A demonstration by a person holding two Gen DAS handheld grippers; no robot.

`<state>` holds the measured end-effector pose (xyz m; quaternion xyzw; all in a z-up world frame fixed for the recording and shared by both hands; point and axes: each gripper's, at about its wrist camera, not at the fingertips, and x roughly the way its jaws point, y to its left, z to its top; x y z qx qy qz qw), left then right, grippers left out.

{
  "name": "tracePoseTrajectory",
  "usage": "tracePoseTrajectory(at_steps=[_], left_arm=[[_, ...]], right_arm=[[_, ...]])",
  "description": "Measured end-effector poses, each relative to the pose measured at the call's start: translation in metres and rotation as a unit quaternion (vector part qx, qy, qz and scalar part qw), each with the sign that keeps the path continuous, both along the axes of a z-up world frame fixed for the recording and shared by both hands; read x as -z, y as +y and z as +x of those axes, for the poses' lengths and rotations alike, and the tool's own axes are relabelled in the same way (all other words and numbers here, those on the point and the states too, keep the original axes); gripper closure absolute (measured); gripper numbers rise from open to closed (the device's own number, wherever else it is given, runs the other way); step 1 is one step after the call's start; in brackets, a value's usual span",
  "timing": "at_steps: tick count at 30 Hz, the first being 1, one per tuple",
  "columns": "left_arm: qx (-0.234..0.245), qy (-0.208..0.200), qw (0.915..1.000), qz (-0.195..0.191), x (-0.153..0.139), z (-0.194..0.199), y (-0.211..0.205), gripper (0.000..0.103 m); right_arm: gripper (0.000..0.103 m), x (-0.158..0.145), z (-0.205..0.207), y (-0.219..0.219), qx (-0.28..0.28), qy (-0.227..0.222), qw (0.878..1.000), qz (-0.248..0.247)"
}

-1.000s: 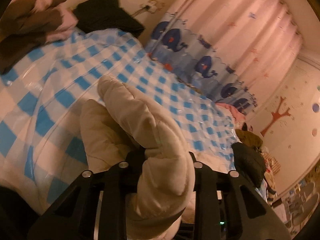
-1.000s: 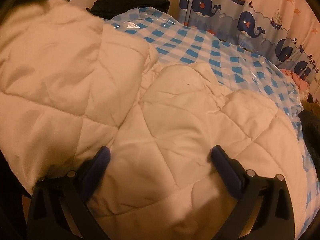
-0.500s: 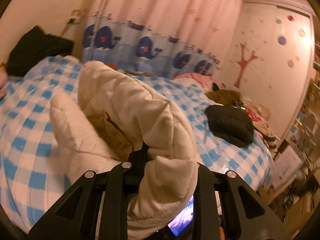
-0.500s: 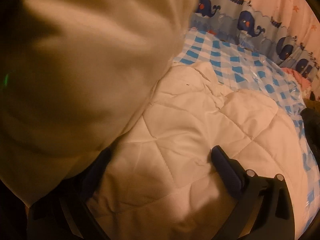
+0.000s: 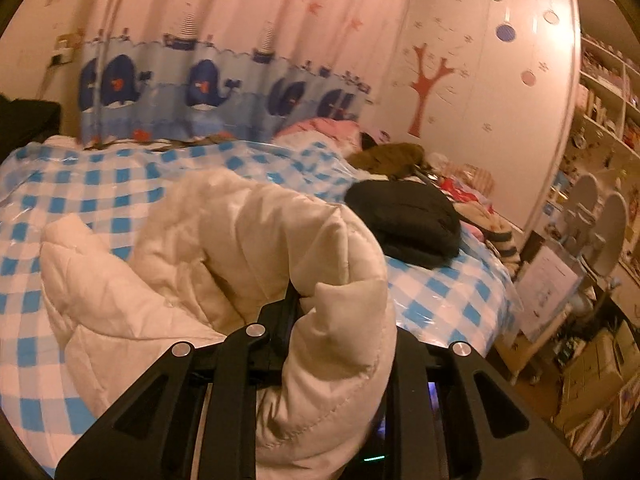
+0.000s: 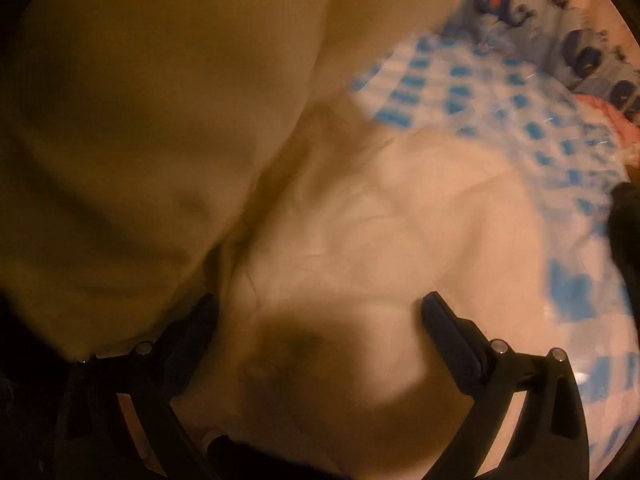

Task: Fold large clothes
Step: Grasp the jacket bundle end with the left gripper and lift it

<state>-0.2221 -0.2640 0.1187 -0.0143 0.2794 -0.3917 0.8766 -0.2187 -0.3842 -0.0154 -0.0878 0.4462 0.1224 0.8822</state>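
A cream quilted padded coat [image 5: 256, 248] lies on the blue-and-white checked bed cover [image 5: 80, 184]. My left gripper [image 5: 320, 320] is shut on a thick fold of the coat and holds it above the bed; the fingertips are buried in the fabric. In the right wrist view the coat [image 6: 380, 220] lies spread under my right gripper [image 6: 320, 312], which is open and empty just above it. A raised part of the coat [image 6: 160, 120] hangs close to the lens and fills the left half of that view.
A black garment [image 5: 408, 224] lies on the bed's right side, with a brown one [image 5: 388, 158] and pink bedding [image 5: 320, 128] behind. A whale-print curtain [image 5: 208, 92] hangs behind the bed. Shelves and clutter [image 5: 592, 240] stand at the right.
My left gripper has swung to the right with the coat fold in it. The lifted coat part has come across the right wrist view and now covers its left half. The right gripper stays open.
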Motion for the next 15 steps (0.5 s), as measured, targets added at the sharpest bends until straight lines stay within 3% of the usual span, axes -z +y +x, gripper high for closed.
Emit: tracePoseTrajectory(at_steps=[2,3,6,7,11,15], left_arm=[[0.015,0.006,0.9998,0.009,0.006,0.001,-0.012,0.085],[0.021,0.009,0.9997,0.011,0.009,0.002,-0.018,0.085],[0.054,0.020,0.9982,0.020,0.027,-0.002,-0.044,0.085],[0.063,0.023,0.9975,0.024,0.034,-0.003,-0.053,0.085],[0.094,0.039,0.9940,0.038,0.062,-0.009,-0.078,0.084],[0.106,0.055,0.9925,0.026,0.081,-0.005,-0.087,0.085]], right_arm=[[0.007,0.006,0.003,-0.028,0.042,-0.001,0.999,-0.006],[0.007,0.023,0.010,-0.047,0.057,0.023,0.998,0.012],[0.005,0.065,0.020,-0.075,0.056,0.068,0.987,0.135],[0.005,0.070,0.019,-0.078,0.056,0.064,0.985,0.153],[0.005,0.070,0.012,-0.089,0.040,0.059,0.978,0.196],[0.007,0.066,-0.007,-0.116,0.048,0.059,0.971,0.229]])
